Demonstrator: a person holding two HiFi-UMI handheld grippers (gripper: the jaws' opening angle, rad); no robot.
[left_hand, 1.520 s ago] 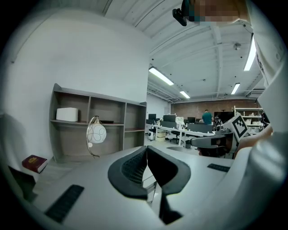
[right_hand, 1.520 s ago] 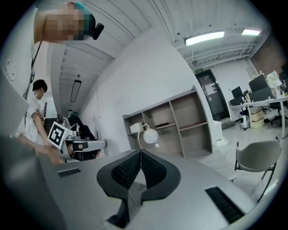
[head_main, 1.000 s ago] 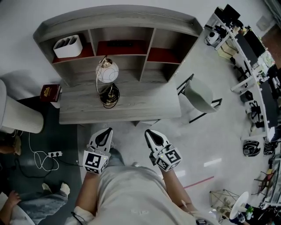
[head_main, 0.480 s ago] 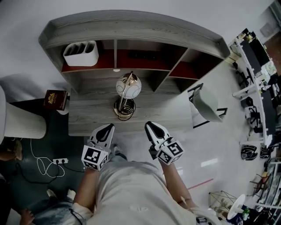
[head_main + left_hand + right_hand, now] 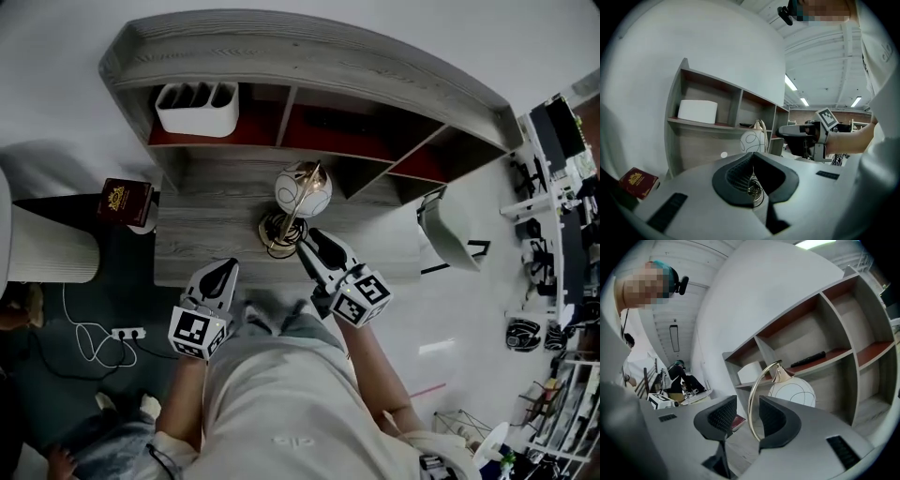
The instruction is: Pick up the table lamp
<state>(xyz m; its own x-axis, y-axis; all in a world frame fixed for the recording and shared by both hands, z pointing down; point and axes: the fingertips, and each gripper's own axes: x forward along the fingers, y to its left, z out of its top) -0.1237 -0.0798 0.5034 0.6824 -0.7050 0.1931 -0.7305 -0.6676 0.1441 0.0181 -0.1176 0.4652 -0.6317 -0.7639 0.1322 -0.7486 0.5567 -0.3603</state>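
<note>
Surface: grey wood desk (image 5: 211, 246) with open shelves (image 5: 281, 52) at its back, against a white wall. Pale glossy floor (image 5: 450, 319). A chair (image 5: 448, 232) is to the right of the right gripper (image 5: 307, 240).

White bin (image 5: 197, 108) on a shelf ahead and left of the left gripper (image 5: 221, 274). Red book (image 5: 125, 200) off the desk's end, further left.

Lamp (image 5: 791, 392) stands upright on the desk, directly ahead of the right gripper, long axis vertical. Round base (image 5: 278, 230) sits nearest the jaws. The gold stem (image 5: 751, 408) rises, then arches over to the right. White globe (image 5: 302, 190) hangs beyond, toward the shelves.

Right gripper: jaws have just been opening and stand apart. The stem is between them, nearer the right jaw and not clamped.

Left gripper: clenched on nothing, at the desk's near edge, left of the lamp.
</note>
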